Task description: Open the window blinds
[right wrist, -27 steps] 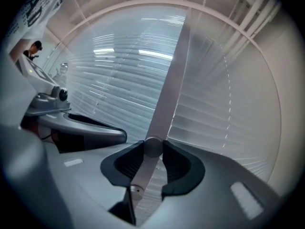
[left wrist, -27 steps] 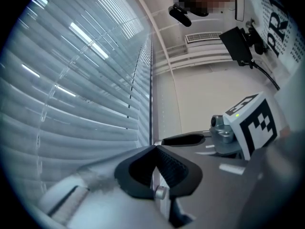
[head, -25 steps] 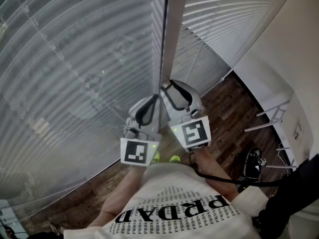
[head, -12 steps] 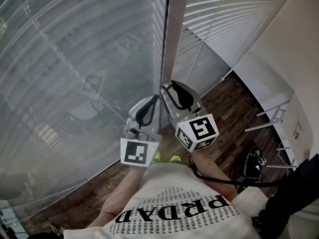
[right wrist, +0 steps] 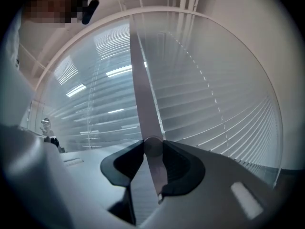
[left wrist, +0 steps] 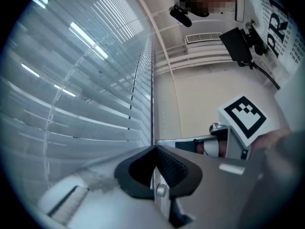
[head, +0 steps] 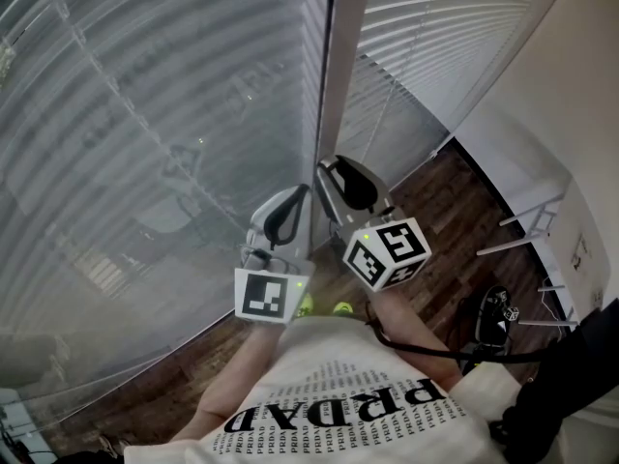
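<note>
Two slatted window blinds hang ahead: a wide left blind and a right blind, parted by a white upright frame post. A thin tilt wand hangs along the post. My right gripper is shut on the wand, which runs up from between its jaws. My left gripper sits just left of it, jaws together with nothing visible between them, tips near the post's edge. The left blind's slats are tilted enough that dim shapes show through.
Dark wooden floor runs along the foot of the window. A white wall closes the right side, with a white metal rack and a black object on the floor beside it. A black cable trails from my right hand.
The right gripper has rolled about the wand, its marker cube turning to show another face. The left blind's slats let more through now. The left gripper has stayed put.
</note>
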